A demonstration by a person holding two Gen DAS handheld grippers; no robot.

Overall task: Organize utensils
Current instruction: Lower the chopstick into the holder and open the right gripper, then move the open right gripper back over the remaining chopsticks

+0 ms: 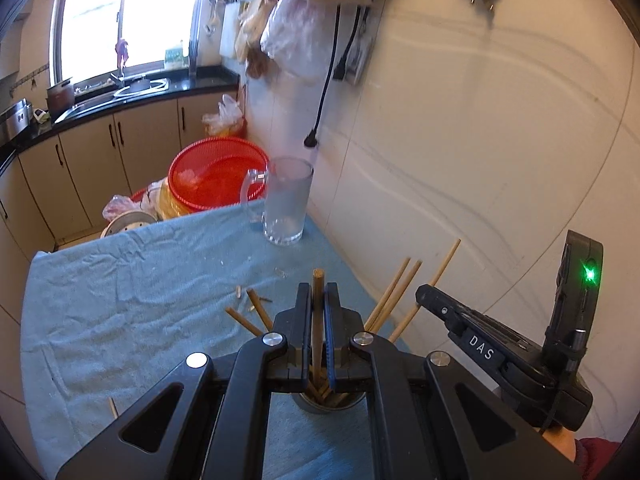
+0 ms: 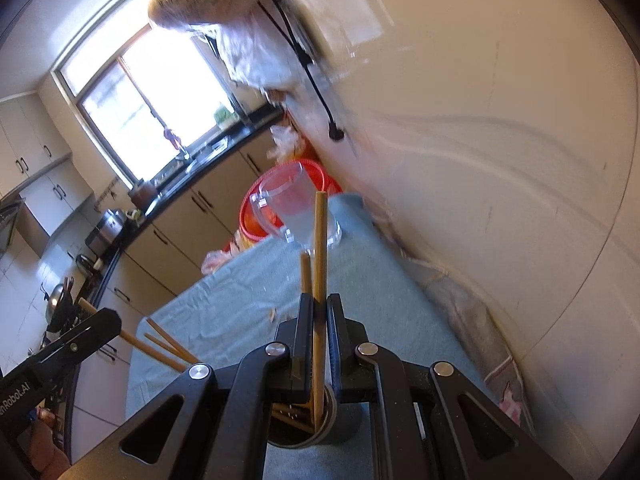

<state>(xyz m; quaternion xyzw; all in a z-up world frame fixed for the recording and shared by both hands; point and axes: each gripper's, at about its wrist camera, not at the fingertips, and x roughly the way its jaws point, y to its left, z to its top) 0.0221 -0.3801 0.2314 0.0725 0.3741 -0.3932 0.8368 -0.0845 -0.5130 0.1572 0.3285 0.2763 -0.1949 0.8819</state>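
While both pairs of tongs were held over the steel holder (image 1: 329, 402) near the front edge of the cloth-covered table (image 1: 120, 288), each was clamped on a single chopstick. On the left, the left gripper (image 1: 318, 312) was seen pinching a chopstick (image 1: 318, 280) whose long axis ran steeply up between the pads, its lower end already inside the holder's mouth directly beneath the jaws. Other chopsticks (image 1: 394, 296) were fanned out of the same holder, and the glass mug (image 1: 286, 204) was stood well apart at the far edge. On the right, the right gripper (image 2: 319, 320) was closed on its own chopstick (image 2: 319, 264), likewise near upright, with its foot inside the holder (image 2: 312, 432). Release straight down was judged the remaining need; neither hand was clearly nearer.
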